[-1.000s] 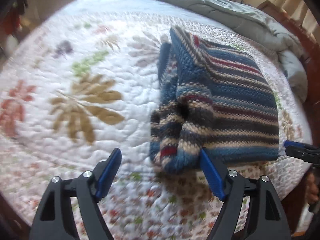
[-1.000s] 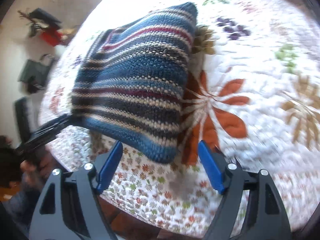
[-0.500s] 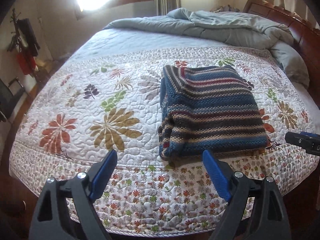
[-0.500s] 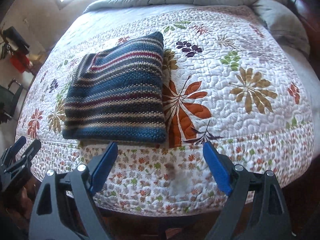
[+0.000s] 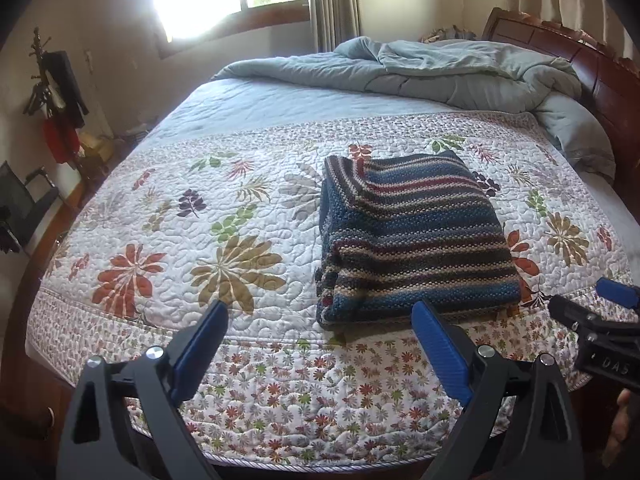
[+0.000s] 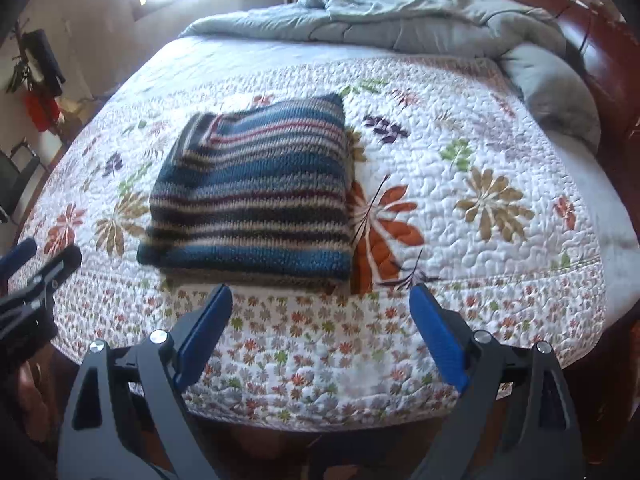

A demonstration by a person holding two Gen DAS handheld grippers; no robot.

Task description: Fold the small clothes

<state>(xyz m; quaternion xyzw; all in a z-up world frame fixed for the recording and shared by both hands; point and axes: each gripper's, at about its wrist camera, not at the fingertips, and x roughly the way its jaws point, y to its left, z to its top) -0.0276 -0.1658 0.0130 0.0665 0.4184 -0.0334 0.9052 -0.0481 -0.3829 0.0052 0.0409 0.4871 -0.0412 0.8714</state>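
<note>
Left hand-held gripper (image 5: 320, 322): jaws spread wide, have just been opening, nothing between the blue pads; it hangs off the near edge of the bed, clear of the striped knit sweater (image 5: 412, 240). Right hand-held gripper (image 6: 320, 308): same state, jaws wide and just been opening, empty, also short of the sweater's near edge. Judgement: both are released and held back so the folded stack is not dragged or disturbed. The sweater lies as a compact rectangle, layers stacked, open edges on its left side, fold along its near edge. It rests on the floral quilt (image 5: 180, 240) close to the foot of the bed, within easy reach of both grippers. Beyond the sweater, toward the headboard (image 5: 600, 68), a grey comforter (image 5: 440, 68) is bunched up, well apart from it. Fold on this item looks complete.
</note>
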